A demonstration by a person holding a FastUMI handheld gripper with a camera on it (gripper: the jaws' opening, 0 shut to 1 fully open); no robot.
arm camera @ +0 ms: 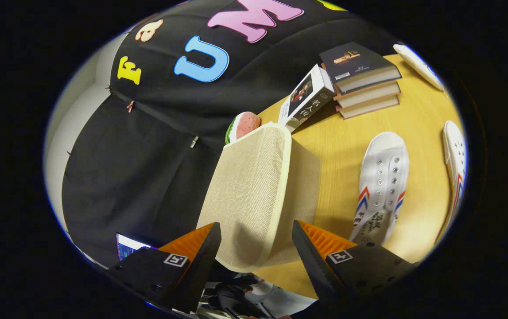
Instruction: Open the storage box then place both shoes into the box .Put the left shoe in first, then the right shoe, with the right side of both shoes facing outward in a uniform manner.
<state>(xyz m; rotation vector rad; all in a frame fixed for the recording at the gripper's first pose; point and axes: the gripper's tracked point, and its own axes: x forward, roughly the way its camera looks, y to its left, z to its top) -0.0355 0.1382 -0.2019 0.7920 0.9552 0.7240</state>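
Hovering with gripper [257, 248] spread wide, grasping nothing, I'm lining the fingers on the box [258, 195] lid just ahead; opening step. Next needs pinching the lid edge. Shoes [382, 186] are lying beyond on the table [347, 137].

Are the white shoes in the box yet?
Not yet. Both white shoes lie on the wooden table, beside the beige fabric storage box. The gripper is open around the box's lid.

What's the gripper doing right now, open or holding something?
Gripper: open, holding nothing; the storage box lid lies between its spread fingers, neither pressing on it.
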